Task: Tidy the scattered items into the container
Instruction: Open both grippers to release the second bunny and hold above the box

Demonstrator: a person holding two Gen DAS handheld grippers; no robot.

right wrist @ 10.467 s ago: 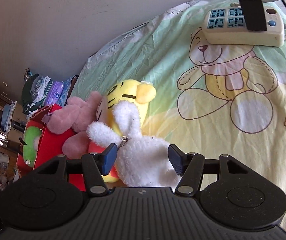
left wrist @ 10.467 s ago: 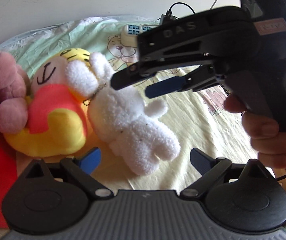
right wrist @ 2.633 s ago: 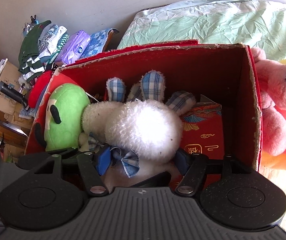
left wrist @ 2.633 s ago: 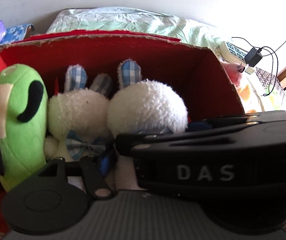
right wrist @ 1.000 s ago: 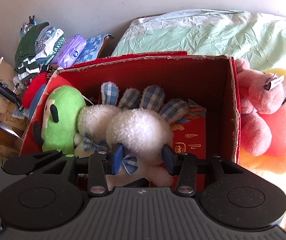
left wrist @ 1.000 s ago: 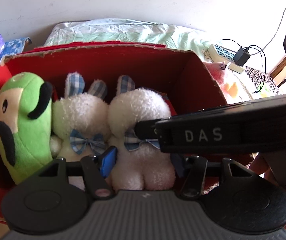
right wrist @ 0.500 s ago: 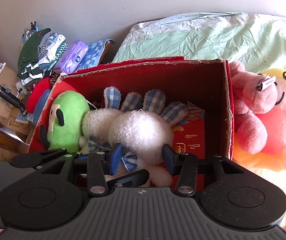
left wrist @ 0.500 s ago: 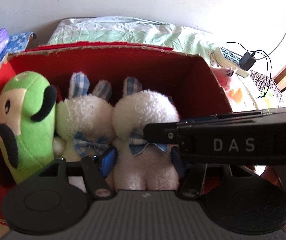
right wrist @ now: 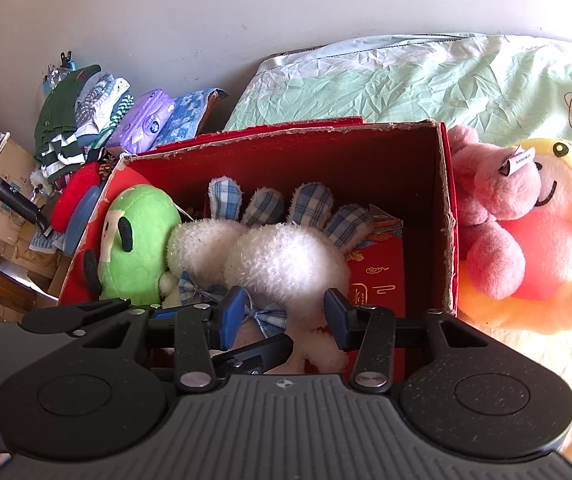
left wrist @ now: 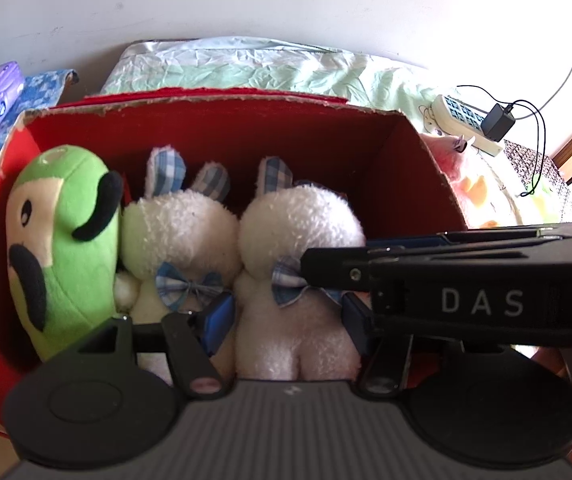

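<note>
Left wrist view: left claw [left wrist: 286, 318] open astride right white plush rabbit [left wrist: 300, 264] inside red cardboard box [left wrist: 221, 128]. Right claw [right wrist: 283, 314] open, above the same rabbit.

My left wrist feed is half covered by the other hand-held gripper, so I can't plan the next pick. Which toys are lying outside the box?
Observer: A pink plush leans against the outside of the red box, on its right wall.
Operator: Only that one?
Observer: No, a yellow tiger plush lies just beyond it, pressed against the pink one.
Operator: Is there room in the box to the right of the rabbits?
Observer: Only some. A red packet with gold print stands there, beside the nearer white rabbit.
</note>
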